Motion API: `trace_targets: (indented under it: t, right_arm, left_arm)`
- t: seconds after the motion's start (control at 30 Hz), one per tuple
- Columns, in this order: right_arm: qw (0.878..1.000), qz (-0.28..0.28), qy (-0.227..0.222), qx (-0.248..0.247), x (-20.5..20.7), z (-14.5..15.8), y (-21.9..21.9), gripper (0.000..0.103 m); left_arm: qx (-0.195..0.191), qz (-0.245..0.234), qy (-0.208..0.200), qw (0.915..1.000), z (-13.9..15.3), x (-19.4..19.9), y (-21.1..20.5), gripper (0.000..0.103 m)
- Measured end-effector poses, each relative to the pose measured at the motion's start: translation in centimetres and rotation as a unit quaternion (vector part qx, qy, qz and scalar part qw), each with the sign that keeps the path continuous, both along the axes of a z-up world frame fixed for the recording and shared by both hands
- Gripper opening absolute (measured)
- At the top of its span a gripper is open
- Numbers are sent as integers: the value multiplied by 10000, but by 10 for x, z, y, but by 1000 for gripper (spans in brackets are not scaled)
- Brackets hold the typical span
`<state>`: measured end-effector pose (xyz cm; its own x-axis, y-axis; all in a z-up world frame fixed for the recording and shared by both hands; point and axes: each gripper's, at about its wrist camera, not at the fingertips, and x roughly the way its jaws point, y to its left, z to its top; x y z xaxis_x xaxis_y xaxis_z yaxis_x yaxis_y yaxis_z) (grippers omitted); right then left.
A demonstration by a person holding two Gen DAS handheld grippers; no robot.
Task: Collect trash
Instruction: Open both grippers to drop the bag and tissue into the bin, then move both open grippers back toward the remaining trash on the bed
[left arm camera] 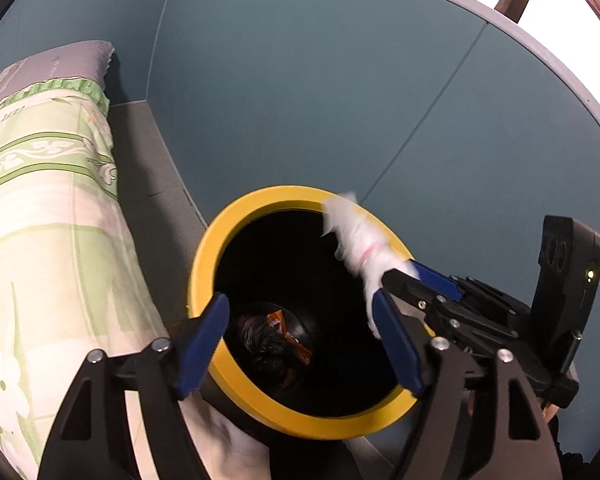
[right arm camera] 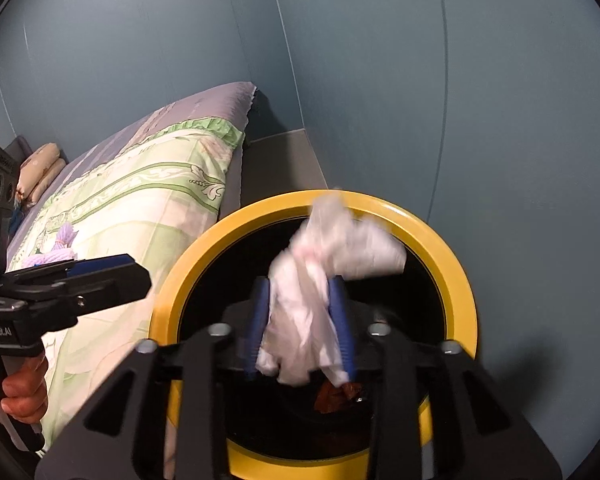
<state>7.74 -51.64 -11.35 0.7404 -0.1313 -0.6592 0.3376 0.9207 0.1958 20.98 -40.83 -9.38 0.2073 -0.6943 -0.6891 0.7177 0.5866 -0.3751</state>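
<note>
Over the mouth of the yellow-rimmed bin (right arm camera: 462, 276), at the centre of the right wrist view, the right gripper (right arm camera: 300, 320) has its two blue fingers (right arm camera: 340, 320) closed onto a crumpled white plastic bag (right arm camera: 312, 280); the bag bulges above and below the pads and is blurred. Down inside the black bin, at the lower centre of that frame, lies some brown-orange trash (right arm camera: 336, 396). At the left edge of the same view the left gripper (right arm camera: 99, 268) shows side-on, held in a hand (right arm camera: 19, 384), in front of a bed with a green floral quilt (right arm camera: 139, 200), on which a small lilac knitted thing (right arm camera: 59, 248) lies.

Across the lower half of the left wrist view, the left gripper (left arm camera: 300, 344) stands wide open with nothing between its fingers, framing the bin (left arm camera: 203, 256), whose rim sits just beside the quilt (left arm camera: 39, 200). From the right of that frame the right gripper (left arm camera: 384, 284) reaches in, pinching the white bag (left arm camera: 356, 240) above the rim. Dark trash and an orange wrapper (left arm camera: 283, 324) rest at the bin's bottom. Blue wall panels (left arm camera: 300, 80) fill the background
</note>
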Motion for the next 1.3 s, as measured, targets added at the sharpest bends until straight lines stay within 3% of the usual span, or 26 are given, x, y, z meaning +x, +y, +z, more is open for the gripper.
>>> trace_targets:
  t: [0.37, 0.57, 0.73, 1.0, 1.3]
  right_arm:
    - [9999, -53, -105, -121, -7, 18, 10, 34]
    - [9994, 103, -216, -230, -5, 33, 28, 35]
    - [9985, 327, -334, -299, 3, 47, 48, 44]
    - [9939, 894, -542, -340, 28, 66, 97, 56]
    - [9819, 1748, -679, -274, 59, 84, 173, 58]
  left_arm:
    - [-125, 250, -134, 9995, 21, 5, 31, 71]
    - [-202, 544, -358, 9977, 44, 5, 73, 72]
    - [-206, 919, -668, 9933, 62, 5, 120, 78]
    - [-80, 1713, -1095, 9791, 85, 12, 211, 87]
    - [158, 2574, -1339, 9568, 103, 11, 315, 90]
